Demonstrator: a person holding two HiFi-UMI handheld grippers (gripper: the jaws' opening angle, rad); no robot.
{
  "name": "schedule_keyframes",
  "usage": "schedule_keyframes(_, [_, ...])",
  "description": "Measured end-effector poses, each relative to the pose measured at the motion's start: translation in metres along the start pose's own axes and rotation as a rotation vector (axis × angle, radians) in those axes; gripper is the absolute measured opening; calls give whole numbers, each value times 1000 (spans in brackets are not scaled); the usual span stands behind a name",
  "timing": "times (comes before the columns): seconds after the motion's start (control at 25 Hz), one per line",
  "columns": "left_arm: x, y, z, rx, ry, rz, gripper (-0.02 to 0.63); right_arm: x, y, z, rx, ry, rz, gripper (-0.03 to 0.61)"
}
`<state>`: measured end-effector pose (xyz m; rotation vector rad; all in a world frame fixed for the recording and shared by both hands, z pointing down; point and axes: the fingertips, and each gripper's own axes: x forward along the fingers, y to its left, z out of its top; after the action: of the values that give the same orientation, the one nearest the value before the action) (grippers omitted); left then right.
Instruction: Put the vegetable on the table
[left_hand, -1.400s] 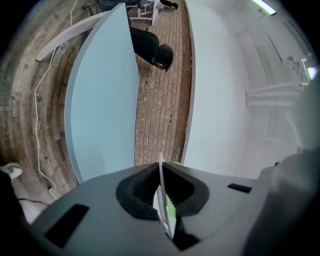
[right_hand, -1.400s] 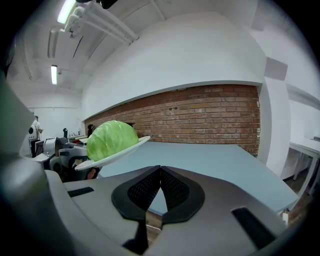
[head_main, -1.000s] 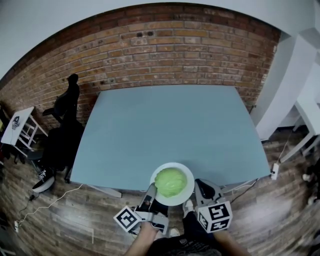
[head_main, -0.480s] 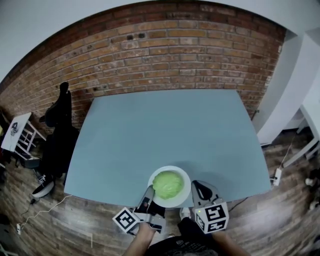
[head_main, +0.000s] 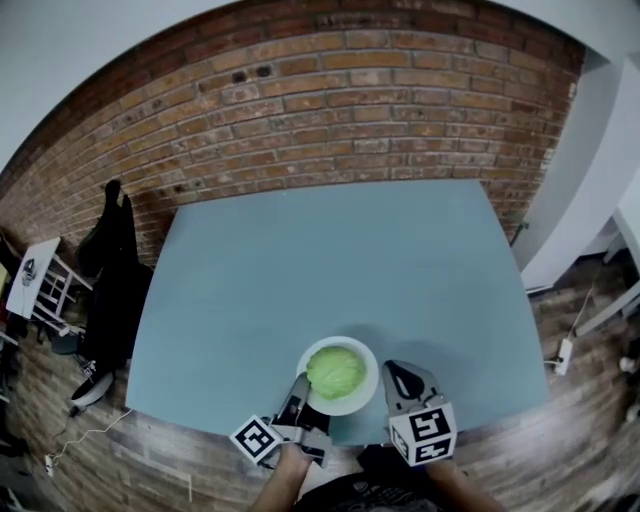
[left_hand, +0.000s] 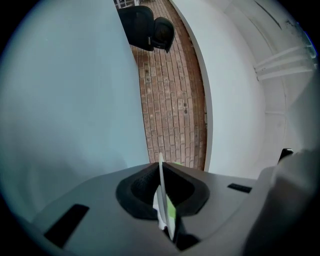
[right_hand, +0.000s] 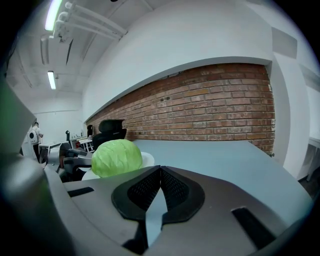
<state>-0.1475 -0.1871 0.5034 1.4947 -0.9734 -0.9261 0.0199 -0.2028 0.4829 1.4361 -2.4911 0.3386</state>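
Observation:
A round green cabbage (head_main: 336, 371) lies on a white plate (head_main: 312, 356) above the near edge of the grey-blue table (head_main: 330, 260). My left gripper (head_main: 300, 392) is shut on the plate's near-left rim; in the left gripper view that rim (left_hand: 160, 192) shows edge-on between the jaws of the left gripper (left_hand: 161, 175). Just right of the plate, my right gripper (head_main: 398, 376) is shut with nothing in it. The right gripper view shows the cabbage (right_hand: 116, 157) and the plate (right_hand: 148, 159) to the left, beyond the right gripper (right_hand: 160, 174). Whether the plate rests on the table I cannot tell.
A brick wall (head_main: 330, 110) runs behind the table. A black chair with dark clothing (head_main: 112, 270) stands at the table's left, with a small white stand (head_main: 35, 275) further left. Wooden floor (head_main: 150, 460) lies below the table's front edge.
The plate with the cabbage has moved forward from over the table's front edge to over the tabletop. Both grippers moved forward with it and stayed shut.

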Motion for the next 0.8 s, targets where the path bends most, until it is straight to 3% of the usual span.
schedule_keyframes(0.44, [47, 41, 5, 49, 38, 76, 11, 39, -30, -6, -10, 44, 9, 6])
schedule_keyframes(0.8, [82, 69, 3, 139, 102, 158, 11, 59, -45, -13, -25, 76, 18, 6])
